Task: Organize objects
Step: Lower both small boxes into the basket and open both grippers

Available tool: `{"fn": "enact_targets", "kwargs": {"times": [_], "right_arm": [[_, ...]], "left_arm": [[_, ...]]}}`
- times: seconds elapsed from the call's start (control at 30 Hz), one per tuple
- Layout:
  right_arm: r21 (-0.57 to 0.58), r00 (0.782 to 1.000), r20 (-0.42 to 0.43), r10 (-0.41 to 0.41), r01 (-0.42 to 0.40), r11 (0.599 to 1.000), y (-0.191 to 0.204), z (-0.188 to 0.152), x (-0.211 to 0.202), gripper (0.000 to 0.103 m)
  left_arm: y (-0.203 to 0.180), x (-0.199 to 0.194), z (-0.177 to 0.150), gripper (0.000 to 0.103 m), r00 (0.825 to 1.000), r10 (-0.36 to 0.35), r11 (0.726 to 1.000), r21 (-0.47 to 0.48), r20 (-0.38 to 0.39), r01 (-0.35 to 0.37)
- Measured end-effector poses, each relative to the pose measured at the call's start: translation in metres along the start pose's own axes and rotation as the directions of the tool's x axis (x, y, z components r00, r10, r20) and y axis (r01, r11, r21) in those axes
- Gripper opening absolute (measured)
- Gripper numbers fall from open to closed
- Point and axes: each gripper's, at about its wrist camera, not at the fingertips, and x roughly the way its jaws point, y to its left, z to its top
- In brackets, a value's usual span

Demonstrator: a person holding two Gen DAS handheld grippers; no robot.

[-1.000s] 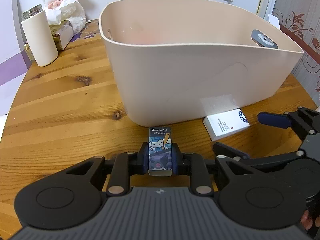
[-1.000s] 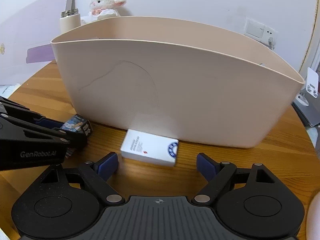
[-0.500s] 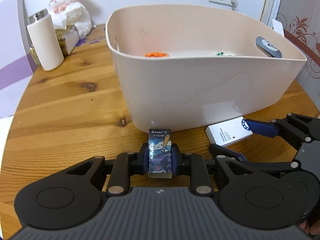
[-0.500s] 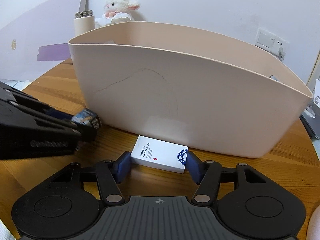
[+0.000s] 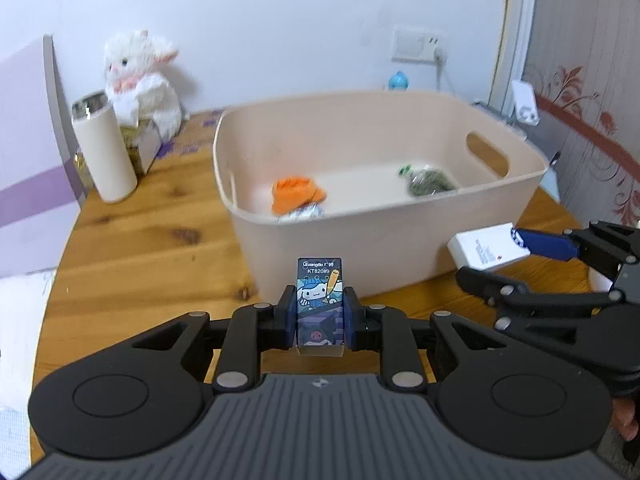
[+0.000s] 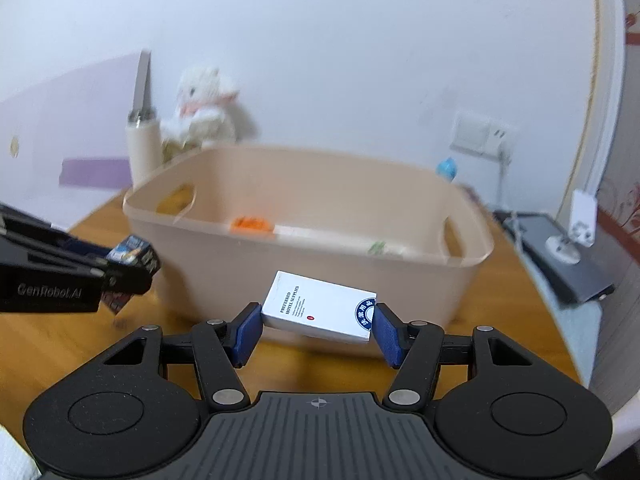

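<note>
- left gripper [image 5: 320,316] was clamped on a small cartoon box [image 5: 320,306], held upright between the blue pads; printed face toward the camera, text "kt82089" legible near its top.
- cartoon box was off the table [image 5: 132,248], in front of the near wall of the bin [image 5: 360,248] and below its rim.
- right gripper [image 6: 316,330] was clamped on a white box [image 6: 320,312], pads pressing its two short ends; box lay roughly flat, slightly tilted, text "preferred hotel supplies" and a blue round logo on top.
- white box was lifted clear of the table, in front of the bin's near wall, not over the opening.
- in the left view the right gripper [image 5: 516,258] showed at the right with the white box [image 5: 484,250] held just beside the bin's near right corner.
- in the right view the left gripper [image 6: 132,268] showed at the left edge, cartoon box [image 6: 134,256] in its jaws.
- bin held an orange item [image 5: 296,194] at the left of the floor and a green packet [image 5: 428,178] at the right; a pale item just beside the orange one was too blurred to identify.
- beyond the bin, far left: beige cylinder [image 5: 104,152] upright, plush rabbit [image 5: 140,80] behind it against the wall.
- both views were motion-blurred.
</note>
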Motion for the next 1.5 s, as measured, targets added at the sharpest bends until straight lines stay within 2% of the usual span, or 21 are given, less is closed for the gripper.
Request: {"fn": "enact_targets", "kwargs": {"times": [0.17, 0.33, 0.53, 0.67, 0.73, 0.93, 1.17, 1.27, 1.3, 1.37, 1.4, 1.43, 1.5], "right_arm": [[0.018, 0.996, 0.085, -0.034, 0.032, 0.999, -0.015, 0.023, -0.016, 0.057], [0.03, 0.989, 0.132, -0.062, 0.058, 0.998, -0.026, 0.044, -0.017, 0.057], [0.031, 0.987, 0.146, -0.069, 0.065, 0.997, -0.03, 0.062, -0.006, 0.057], [0.029, 0.99, 0.124, -0.072, 0.069, 0.997, -0.027, 0.068, 0.011, 0.057], [0.035, 0.993, 0.097, -0.071, 0.068, 0.997, -0.027, 0.07, 0.023, 0.057], [0.032, 0.996, -0.005, -0.095, 0.095, 0.995, -0.027, 0.065, 0.059, 0.057], [0.037, 0.99, -0.106, -0.094, 0.098, 0.994, -0.034, 0.056, 0.085, 0.057], [0.036, 0.988, -0.125, -0.093, 0.098, 0.994, -0.036, 0.054, 0.088, 0.065], [0.04, 0.988, -0.124, -0.091, 0.097, 0.995, -0.037, 0.054, 0.087, 0.066], [0.046, 0.988, -0.125, -0.092, 0.098, 0.994, -0.038, 0.054, 0.084, 0.072], [0.047, 0.988, -0.123, -0.094, 0.101, 0.994, -0.039, 0.054, 0.081, 0.076], [0.049, 0.988, -0.116, -0.098, 0.104, 0.993, -0.039, 0.055, 0.077, 0.077], [0.047, 0.989, -0.109, -0.104, 0.11, 0.993, -0.039, 0.056, 0.07, 0.078]], "left_arm": [[-0.003, -0.018, 0.018, 0.025, 0.997, 0.001, 1.0, -0.014, 0.074, 0.0], [-0.007, -0.022, 0.044, 0.025, 0.993, 0.001, 1.0, 0.0, 0.122, -0.001], [-0.015, -0.023, 0.068, 0.025, 0.986, -0.011, 1.0, 0.022, 0.168, 0.007], [-0.02, -0.009, 0.083, 0.025, 0.985, 0.001, 0.999, 0.035, 0.173, -0.007], [-0.02, 0.005, 0.09, 0.025, 0.988, 0.012, 0.999, 0.035, 0.153, -0.018], [-0.021, 0.06, 0.094, 0.025, 0.998, 0.054, 0.997, 0.044, 0.03, -0.056], [-0.015, 0.106, 0.086, 0.025, 0.992, 0.063, 0.998, 0.012, -0.113, -0.062], [-0.014, 0.112, 0.083, 0.026, 0.986, 0.063, 0.998, 0.001, -0.155, -0.064], [-0.014, 0.112, 0.083, 0.028, 0.985, 0.059, 0.998, -0.005, -0.162, -0.061], [-0.013, 0.11, 0.084, 0.048, 0.983, 0.051, 0.998, -0.019, -0.176, -0.055], [-0.012, 0.107, 0.084, 0.065, 0.984, 0.05, 0.998, -0.027, -0.172, -0.056], [-0.011, 0.102, 0.085, 0.072, 0.986, 0.054, 0.998, -0.032, -0.159, -0.06], [-0.011, 0.093, 0.086, 0.073, 0.989, 0.056, 0.997, -0.035, -0.136, -0.062]]}}
